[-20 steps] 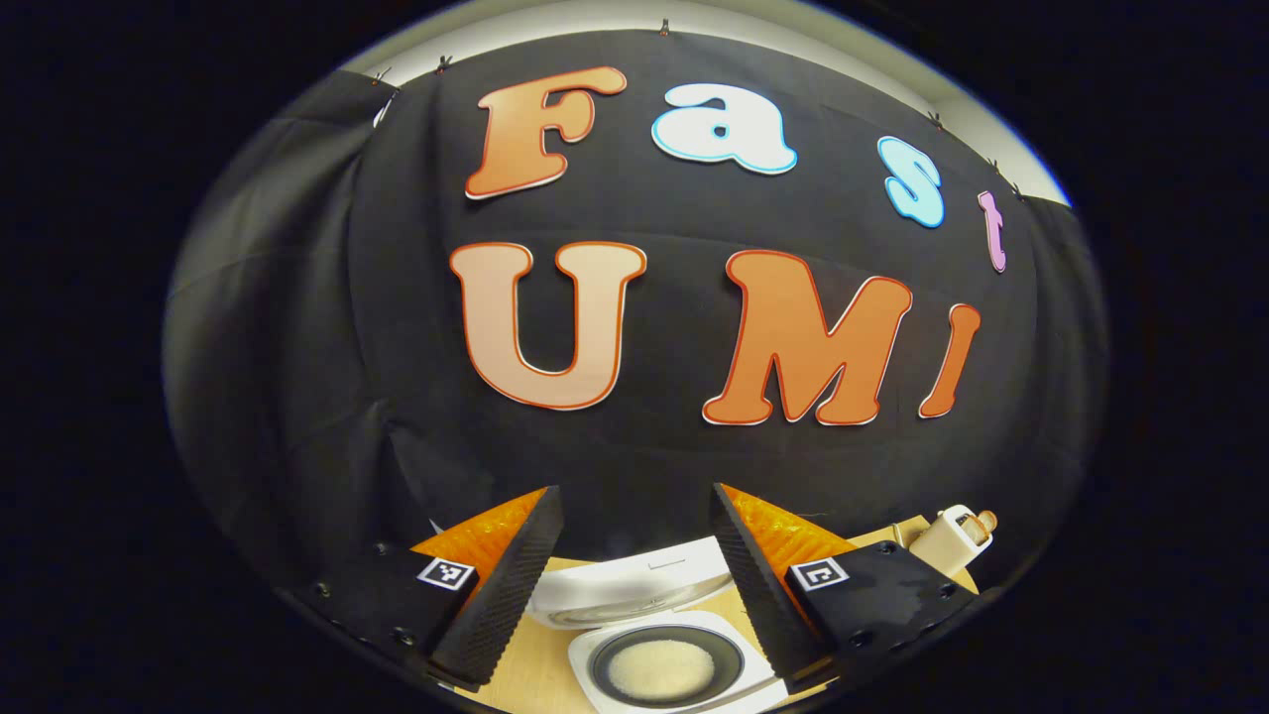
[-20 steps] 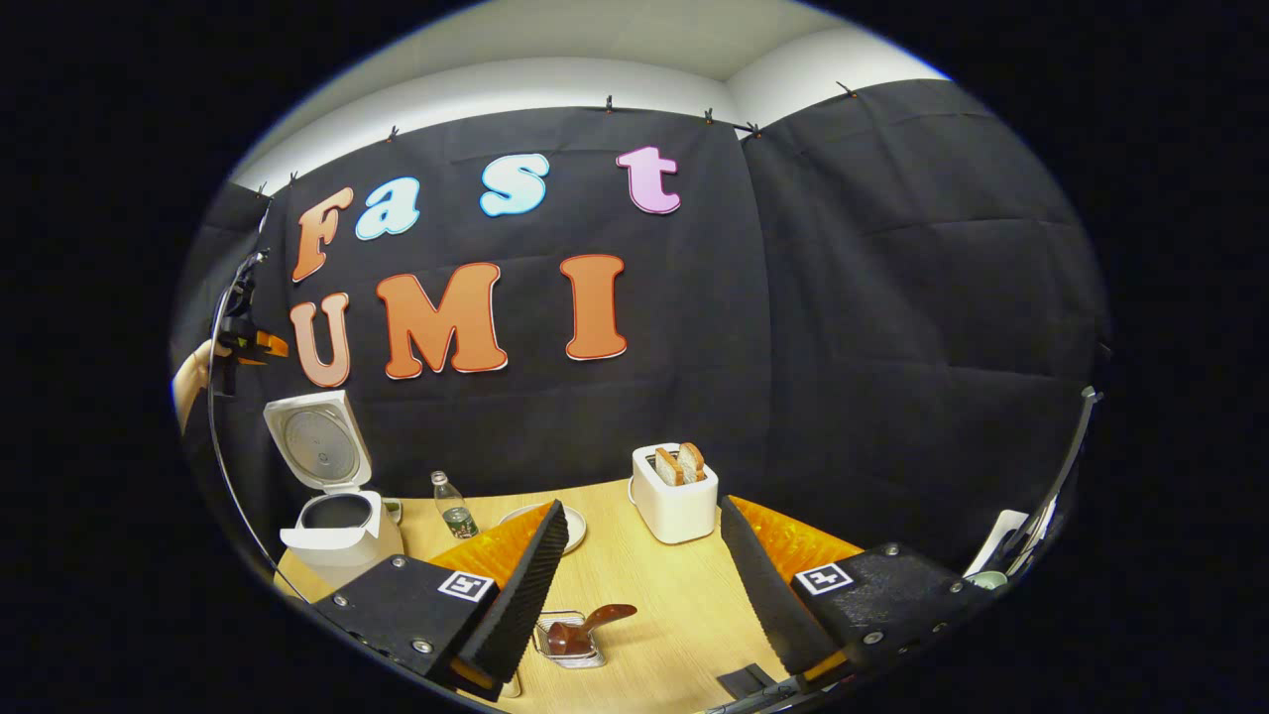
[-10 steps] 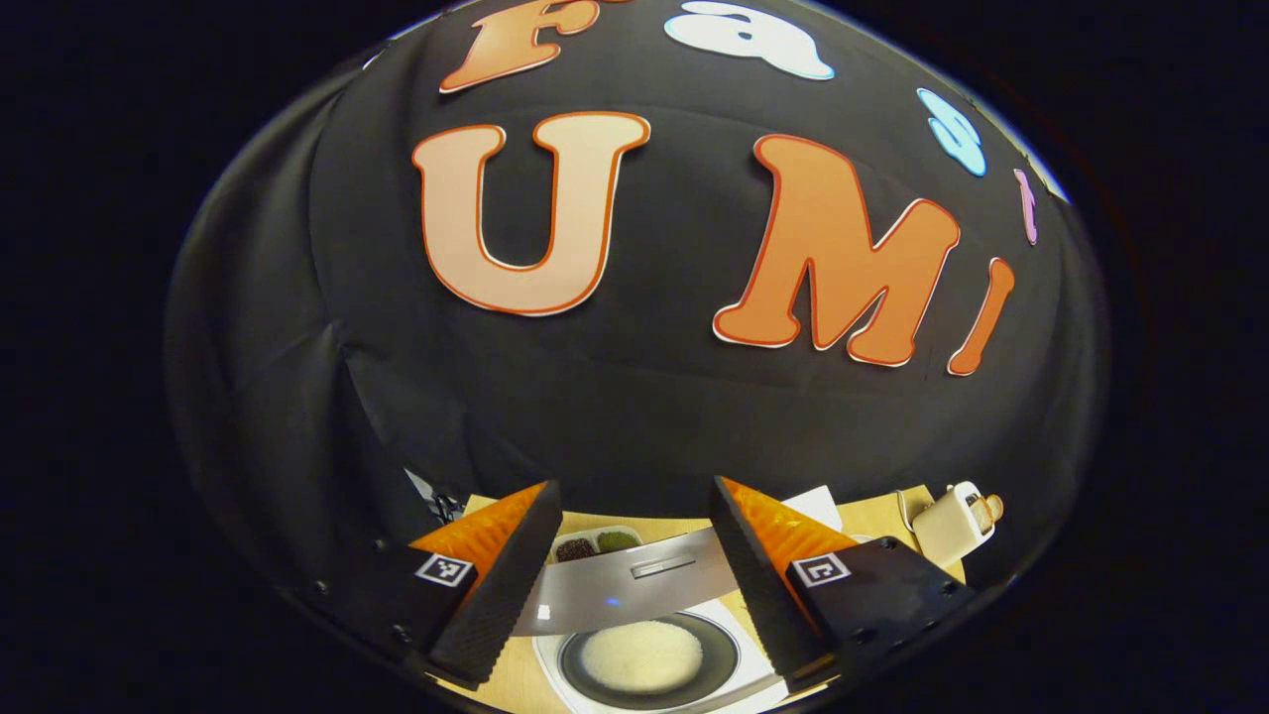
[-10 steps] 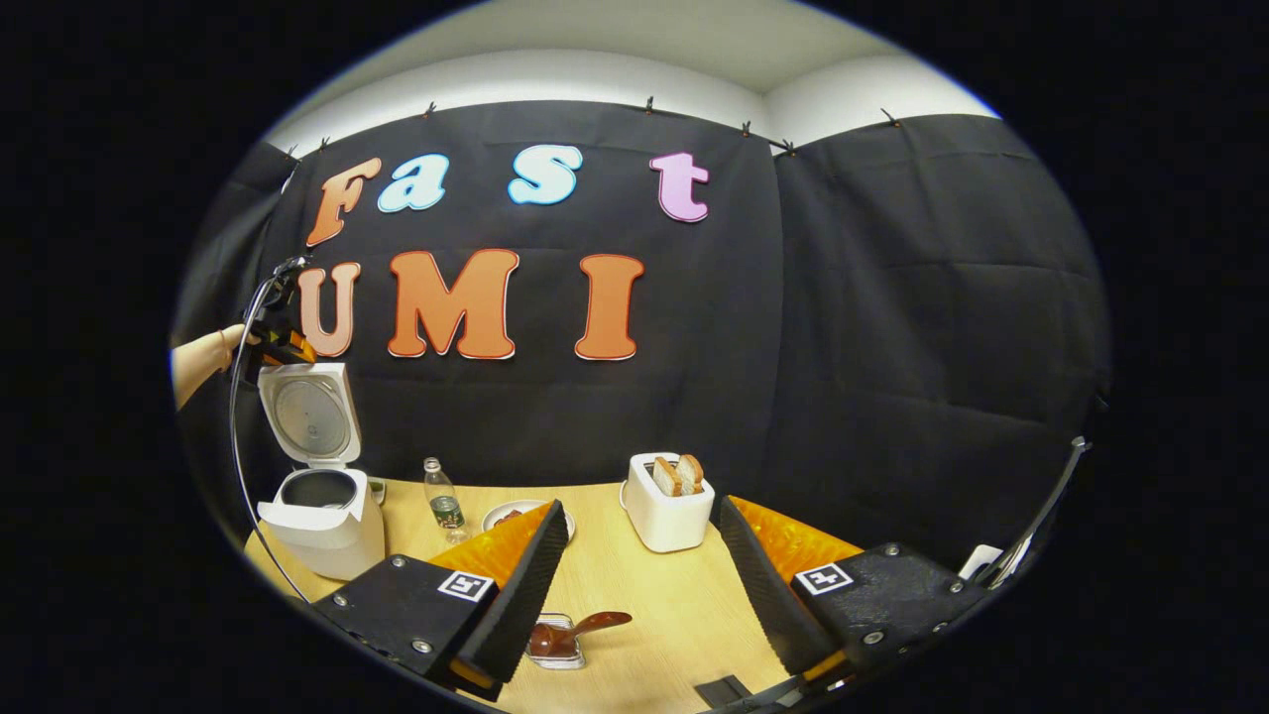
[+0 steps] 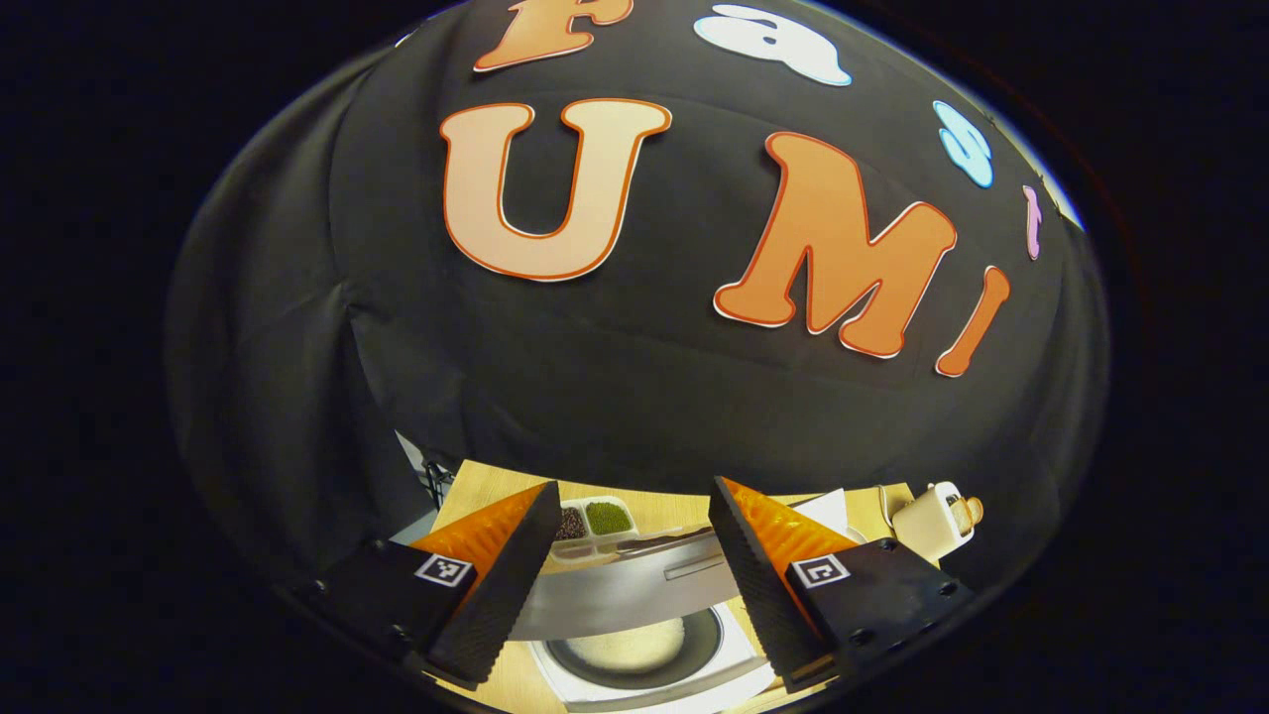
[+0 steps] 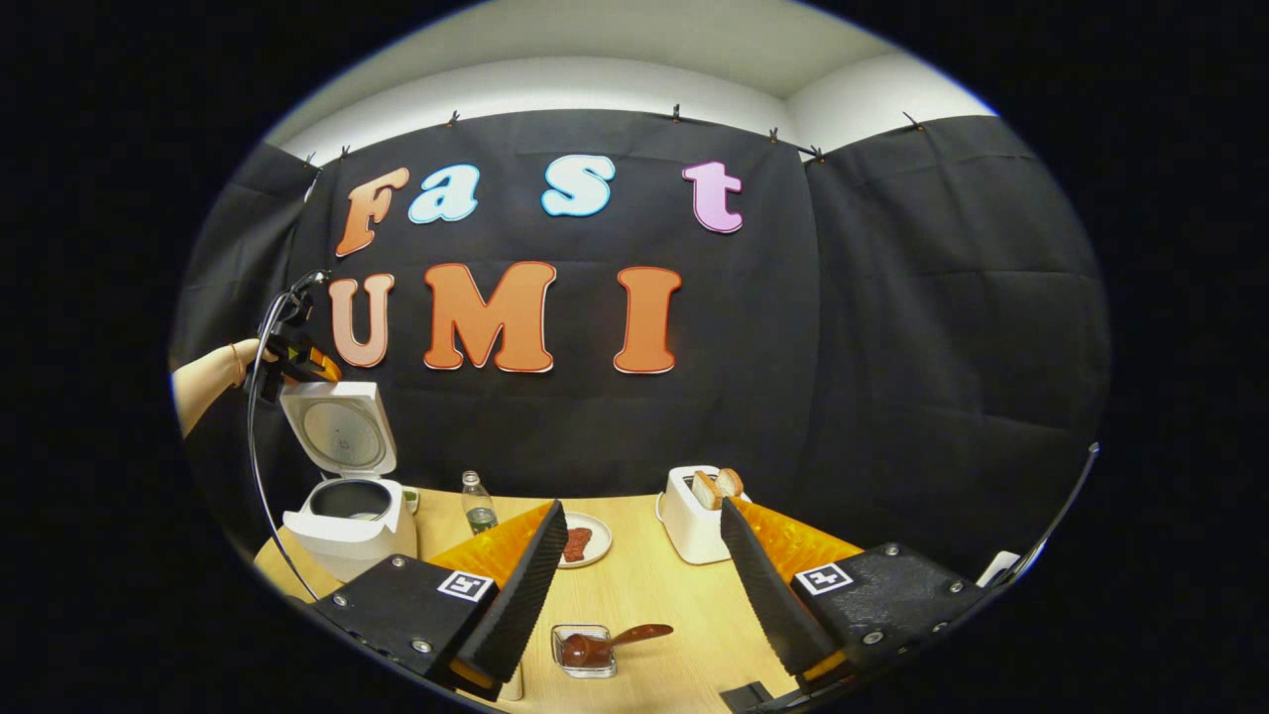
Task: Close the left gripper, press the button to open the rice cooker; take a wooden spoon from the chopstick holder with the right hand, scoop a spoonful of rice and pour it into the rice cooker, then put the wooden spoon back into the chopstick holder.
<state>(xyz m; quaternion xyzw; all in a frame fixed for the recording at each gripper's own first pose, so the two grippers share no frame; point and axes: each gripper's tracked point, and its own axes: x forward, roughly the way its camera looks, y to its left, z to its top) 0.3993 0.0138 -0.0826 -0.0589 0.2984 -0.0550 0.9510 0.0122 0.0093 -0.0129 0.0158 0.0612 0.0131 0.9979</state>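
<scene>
Right now the right claw (image 6: 641, 506) is hovering released, fingers spread wide, gripping nothing. Just ahead of it and slightly to its left, a spoon (image 6: 620, 638) is lying with its bowl in a small clear dish (image 6: 585, 666) on the bench (image 6: 684, 605). The handle is pointing right and slightly away, so the long axis is running mostly crosswise to the claw's fingers. Judging by that, a grab is going to need a drop down plus some wrist turn. The right claw is sitting far nearer to the spoon.

Farther back, a plate (image 6: 595, 528), a bottle (image 6: 479, 506) and a toaster (image 6: 687, 521) are standing mid-bench. At far left the rice cooker (image 6: 347, 526) is standing open, lid (image 6: 342, 436) tipped upright, white rice (image 5: 634, 645) showing in the pot. The left claw (image 6: 302, 362) is hanging at the lid's top edge, held by a hand (image 6: 208, 377), fingers also spread apart. Whether it's touching the lid, cannot tell.
</scene>
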